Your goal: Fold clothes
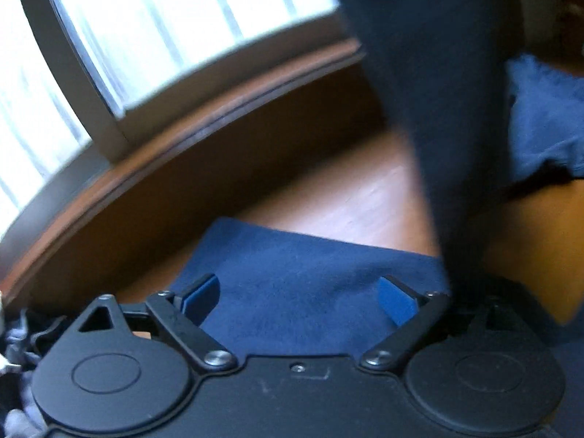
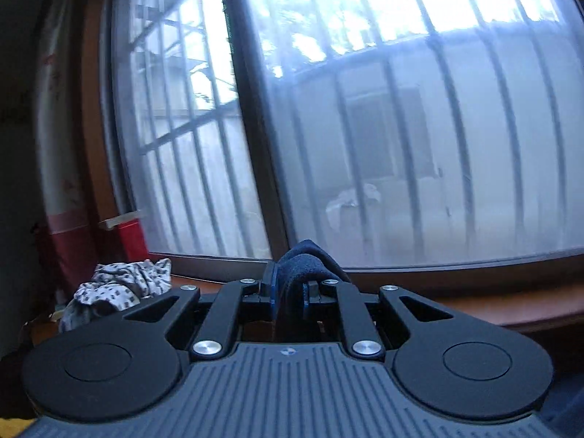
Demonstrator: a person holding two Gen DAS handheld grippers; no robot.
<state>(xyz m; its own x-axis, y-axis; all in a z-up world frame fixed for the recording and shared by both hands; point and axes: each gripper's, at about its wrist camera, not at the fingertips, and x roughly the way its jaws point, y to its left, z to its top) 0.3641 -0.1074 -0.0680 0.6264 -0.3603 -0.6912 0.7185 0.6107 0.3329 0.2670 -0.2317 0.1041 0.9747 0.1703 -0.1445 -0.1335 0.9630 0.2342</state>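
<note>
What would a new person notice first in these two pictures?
The right claw, shut on a fold of dark blue fleece cloth, stands before a big barred window. The open left claw hovers over blue cloth on the brown wooden table. A white patterned garment lies crumpled at left.

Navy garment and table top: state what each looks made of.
Navy garment: soft knit or fleece-like fabric, matte, judging by its fuzzy nap and limp folds where the right gripper pinches it. Table top: wood or wood-look laminate, smooth with a slight sheen; faint grain streaks.
</note>
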